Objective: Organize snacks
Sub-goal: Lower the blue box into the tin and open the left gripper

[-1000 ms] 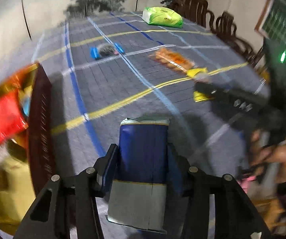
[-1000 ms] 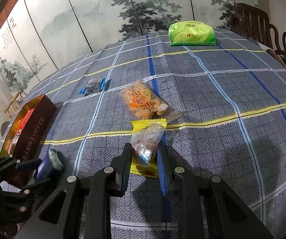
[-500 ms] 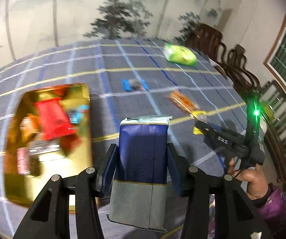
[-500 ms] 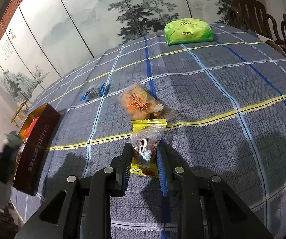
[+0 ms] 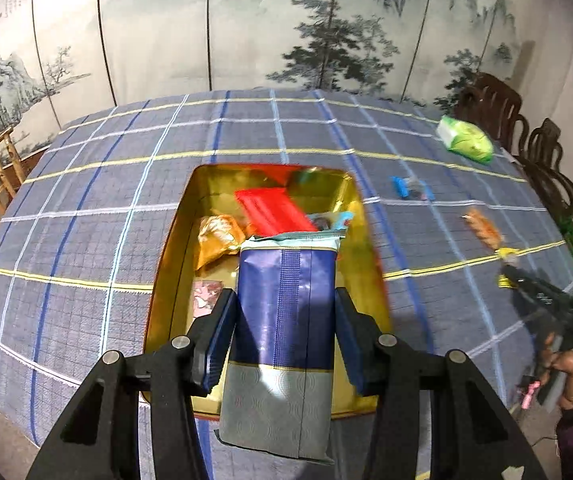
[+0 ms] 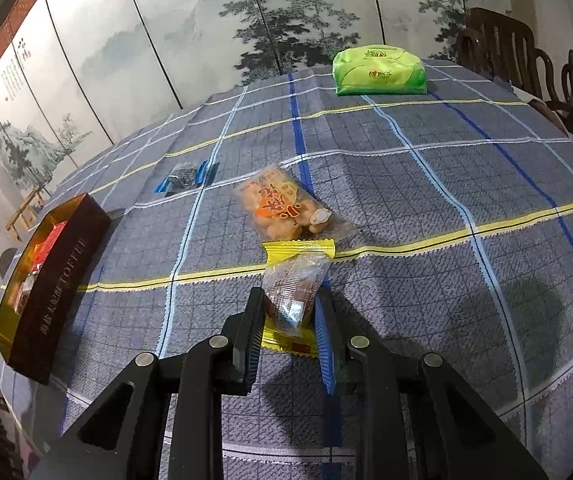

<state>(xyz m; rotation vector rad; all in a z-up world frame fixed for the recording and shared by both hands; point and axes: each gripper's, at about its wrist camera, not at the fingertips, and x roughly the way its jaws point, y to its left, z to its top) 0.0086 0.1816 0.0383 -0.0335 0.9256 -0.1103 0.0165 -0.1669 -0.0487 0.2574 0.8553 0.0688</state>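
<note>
The left gripper has its jaws closed on a tall blue and grey packet, one jaw on each side. The packet stands up between the jaws, above the gold box. The box sits on the worktop right under and ahead of the jaws. Inside it are a red packet and an orange snack.

The right gripper has its jaws closed narrow on a clear and yellow snack bag. The bag sticks out ahead of the jaws, low by the checked cloth. Just past it lies a bag of orange crackers. Far ahead sits a green pack. A small blue sweet lies ahead to the left of the jaws. The box is far off to the left.
</note>
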